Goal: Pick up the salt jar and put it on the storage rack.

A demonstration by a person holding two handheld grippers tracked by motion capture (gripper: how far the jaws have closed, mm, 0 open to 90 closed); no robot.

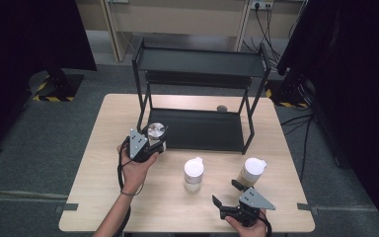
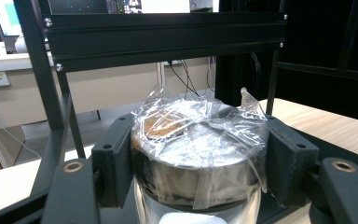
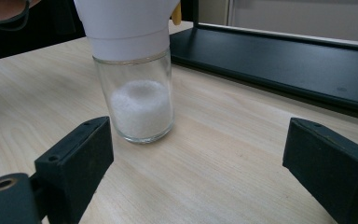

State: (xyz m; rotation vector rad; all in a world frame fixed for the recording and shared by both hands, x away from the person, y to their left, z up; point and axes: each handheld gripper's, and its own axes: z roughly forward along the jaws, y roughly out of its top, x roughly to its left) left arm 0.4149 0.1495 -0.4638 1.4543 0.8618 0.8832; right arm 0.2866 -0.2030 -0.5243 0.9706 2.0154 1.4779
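My left gripper [image 1: 154, 143] is shut on a glass jar [image 1: 156, 132] whose top is wrapped in clear plastic film. It holds the jar at the front left corner of a black two-level rack [image 1: 197, 129]. The left gripper view has the jar [image 2: 196, 149] squeezed between both pads, brown powder under the film, the rack's upper shelf [image 2: 163, 32] just ahead. My right gripper [image 1: 227, 193] stands open near the table's front edge. A white-capped jar of white grains [image 1: 193, 174] stands beyond it, and in the right gripper view this jar [image 3: 137, 84] is ahead of the left jaw, apart from it.
A second white-capped jar [image 1: 252, 171] with pale contents stands right of the first. A small round object [image 1: 222, 108] lies on the wooden table [image 1: 108, 187] behind the rack. The rack's lower shelf [image 3: 279, 60] is bare. Cables and dark stands surround the table.
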